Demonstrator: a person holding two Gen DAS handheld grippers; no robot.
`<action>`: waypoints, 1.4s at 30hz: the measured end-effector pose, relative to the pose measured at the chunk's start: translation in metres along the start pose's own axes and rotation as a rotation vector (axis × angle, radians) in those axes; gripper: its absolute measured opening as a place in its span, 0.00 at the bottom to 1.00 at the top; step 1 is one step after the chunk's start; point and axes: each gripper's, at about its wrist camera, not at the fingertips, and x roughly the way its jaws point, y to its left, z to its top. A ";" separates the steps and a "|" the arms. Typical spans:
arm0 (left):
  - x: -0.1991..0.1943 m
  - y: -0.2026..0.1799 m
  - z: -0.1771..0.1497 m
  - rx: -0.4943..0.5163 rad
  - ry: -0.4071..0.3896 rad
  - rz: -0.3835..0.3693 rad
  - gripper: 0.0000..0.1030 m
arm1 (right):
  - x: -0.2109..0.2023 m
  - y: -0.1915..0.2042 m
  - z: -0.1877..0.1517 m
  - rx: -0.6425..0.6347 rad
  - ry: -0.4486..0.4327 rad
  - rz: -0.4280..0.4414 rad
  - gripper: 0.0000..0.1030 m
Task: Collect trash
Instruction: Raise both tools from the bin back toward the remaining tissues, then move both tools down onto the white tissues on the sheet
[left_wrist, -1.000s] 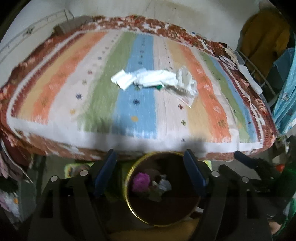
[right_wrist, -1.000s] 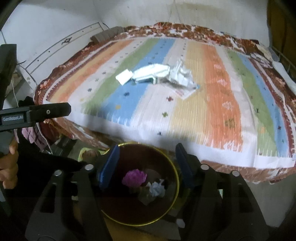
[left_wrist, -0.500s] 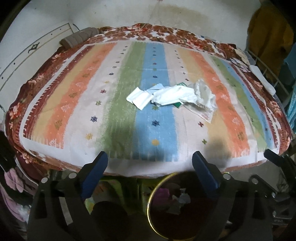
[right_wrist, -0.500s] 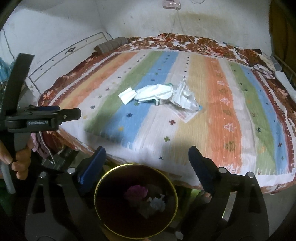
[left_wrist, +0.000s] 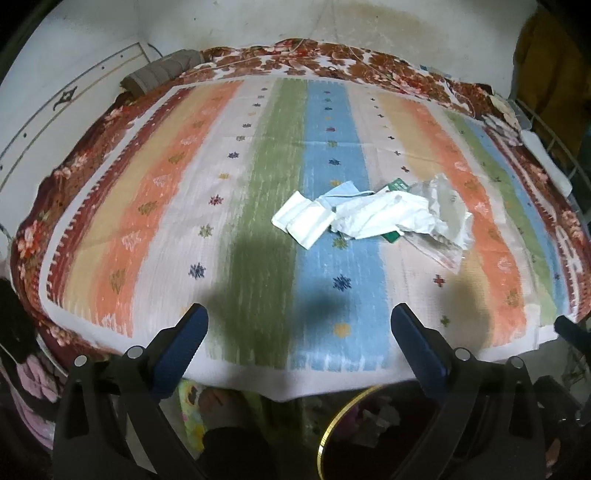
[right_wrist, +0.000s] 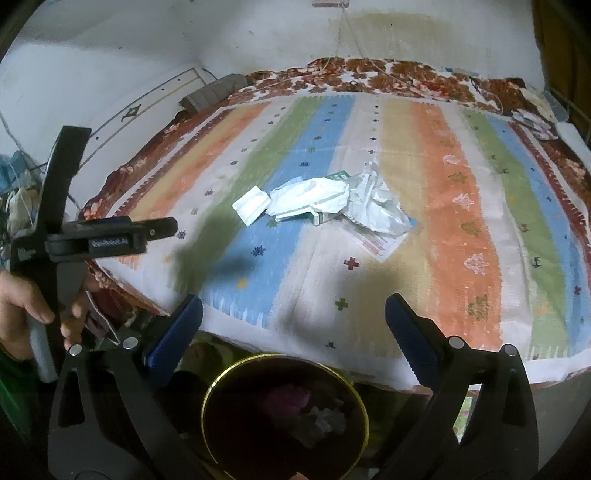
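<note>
A heap of trash lies mid-bed on the striped blanket (left_wrist: 147, 206): a folded white packet (left_wrist: 303, 221) (right_wrist: 252, 206), crumpled white paper (left_wrist: 384, 218) (right_wrist: 314, 197), a green-and-white box (right_wrist: 320, 218) and a clear wrapper (left_wrist: 448, 221) (right_wrist: 376, 212). A dark bin with a gold rim (right_wrist: 284, 417) (left_wrist: 369, 435) sits below the bed's near edge and holds pink and white scraps. My left gripper (left_wrist: 299, 328) is open and empty over the bed's near edge; its body also shows in the right wrist view (right_wrist: 110, 242). My right gripper (right_wrist: 293, 317) is open and empty above the bin.
A white wall (left_wrist: 258, 22) stands behind the bed. A grey roll (left_wrist: 159, 72) lies at the far left corner. Clothes and a wire rack (left_wrist: 543, 122) are at the right. Cloth piles (left_wrist: 29, 373) lie on the floor at the left.
Both grippers have risen and moved forward from over the bin toward the bed, and their jaws have opened wider. The bin has slid low in both views.
</note>
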 end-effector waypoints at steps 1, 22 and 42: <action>0.005 0.001 0.002 -0.002 0.009 -0.007 0.94 | 0.004 0.000 0.003 0.003 0.003 -0.001 0.91; 0.099 0.014 0.037 0.059 0.112 0.063 0.94 | 0.090 -0.031 0.039 0.218 0.055 0.126 0.91; 0.138 0.013 0.057 0.177 0.081 -0.073 0.92 | 0.160 -0.068 0.058 0.447 0.088 0.222 0.77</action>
